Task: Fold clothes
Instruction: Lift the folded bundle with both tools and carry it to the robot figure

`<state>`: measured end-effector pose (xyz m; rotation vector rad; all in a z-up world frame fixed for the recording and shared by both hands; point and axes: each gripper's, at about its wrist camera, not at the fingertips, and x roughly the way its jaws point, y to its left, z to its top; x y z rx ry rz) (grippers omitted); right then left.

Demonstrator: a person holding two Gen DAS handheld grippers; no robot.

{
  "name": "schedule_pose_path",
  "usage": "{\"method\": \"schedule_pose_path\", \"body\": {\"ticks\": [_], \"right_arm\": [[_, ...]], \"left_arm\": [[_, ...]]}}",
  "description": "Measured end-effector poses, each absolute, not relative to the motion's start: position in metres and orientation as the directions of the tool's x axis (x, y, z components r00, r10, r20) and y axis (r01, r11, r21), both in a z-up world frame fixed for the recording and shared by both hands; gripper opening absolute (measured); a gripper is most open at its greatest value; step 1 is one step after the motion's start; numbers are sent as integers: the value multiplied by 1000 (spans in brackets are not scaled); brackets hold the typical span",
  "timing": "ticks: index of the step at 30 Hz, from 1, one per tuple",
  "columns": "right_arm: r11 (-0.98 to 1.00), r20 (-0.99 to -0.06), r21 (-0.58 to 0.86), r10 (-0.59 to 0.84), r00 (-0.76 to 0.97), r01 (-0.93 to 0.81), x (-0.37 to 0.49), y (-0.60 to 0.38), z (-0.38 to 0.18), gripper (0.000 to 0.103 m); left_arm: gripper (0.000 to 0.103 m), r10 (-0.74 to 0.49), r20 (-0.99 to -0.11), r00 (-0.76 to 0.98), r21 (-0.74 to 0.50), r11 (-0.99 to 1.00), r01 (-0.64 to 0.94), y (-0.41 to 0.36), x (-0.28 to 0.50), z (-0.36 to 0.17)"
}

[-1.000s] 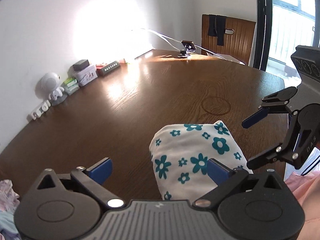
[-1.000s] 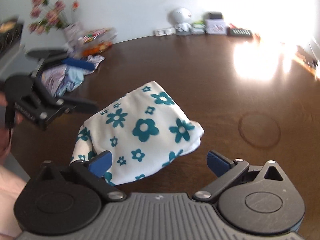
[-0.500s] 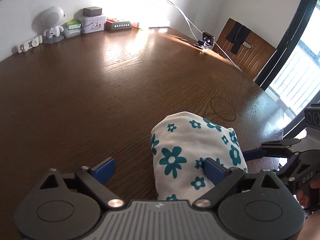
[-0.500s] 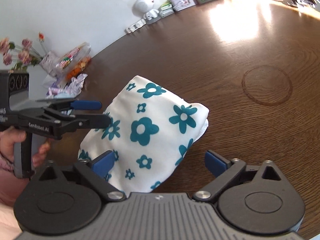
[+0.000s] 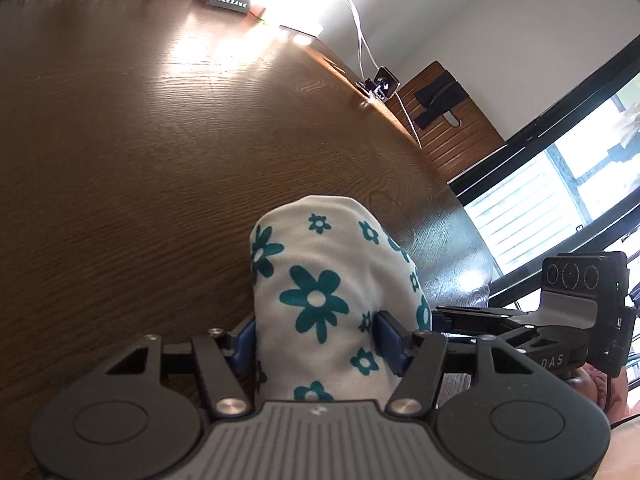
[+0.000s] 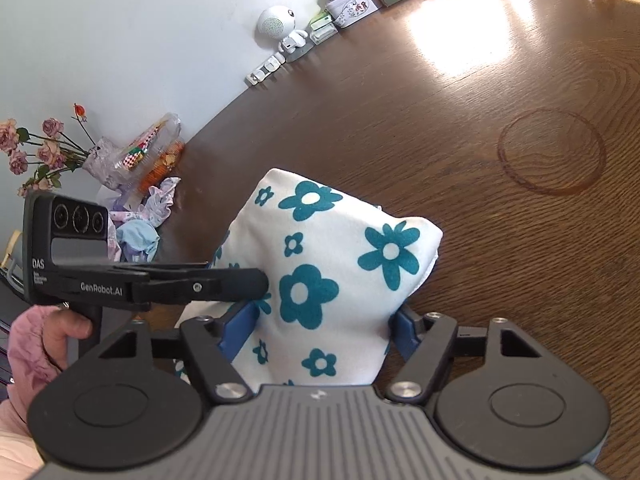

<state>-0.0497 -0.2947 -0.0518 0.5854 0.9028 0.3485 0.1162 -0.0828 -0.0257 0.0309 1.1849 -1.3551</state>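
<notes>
The folded cloth (image 5: 320, 300) lies on the dark wooden counter (image 5: 140, 140), near the edge closest to me. It is white with teal flowers, large and small, bundled into a thick soft packet with rounded sides; in the right wrist view one corner (image 6: 432, 236) stands out squarely toward the counter's middle, and the layers show at that end.

My left tongs (image 5: 318, 338) straddle one end of the packet. Their jaws are closing, with the cloth between them; both blue pads (image 5: 390, 340) lie against its sides and the fabric bulges a little between them, so I read this as a grip on the cloth. My right tongs (image 6: 320, 332) straddle the other end the same way, jaws closing, cloth between them, the blue pads (image 6: 240, 328) against the fabric on both sides. In the right wrist view the left tongs reach in from the left side of the picture, their dark fingers laid on the cloth's flank, with my hand (image 6: 60, 336) around the handle.

Beyond the packet the counter is wide and bare wood, with a faint ring mark (image 6: 552, 156) in the grain and a bright patch of sunlight further off. The far edge along the wall carries small boxes (image 6: 352, 4), a white round speaker (image 6: 274, 22) and a little figure. To the left, by the counter's end, sit a vase of dried roses (image 6: 44, 148), a plastic bag of snacks (image 6: 156, 152) and a heap of other clothes (image 6: 140, 224). On the other side the counter's rim curves past a wooden chair (image 5: 452, 120) and a window (image 5: 560, 184).
</notes>
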Motion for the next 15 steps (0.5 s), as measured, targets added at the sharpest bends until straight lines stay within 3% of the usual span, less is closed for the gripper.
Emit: {"method": "schedule_pose_path", "body": {"ticks": [6, 15], "right_arm": [[755, -591, 648, 581, 559, -100, -25, -292, -48, 47], [772, -567, 523, 631, 529, -361, 100, -233, 20, 46]], "left_arm": [[54, -778, -610, -151, -610, 340, 715, -60, 128, -18], [52, -852, -504, 140, -631, 474, 614, -46, 211, 25]]}}
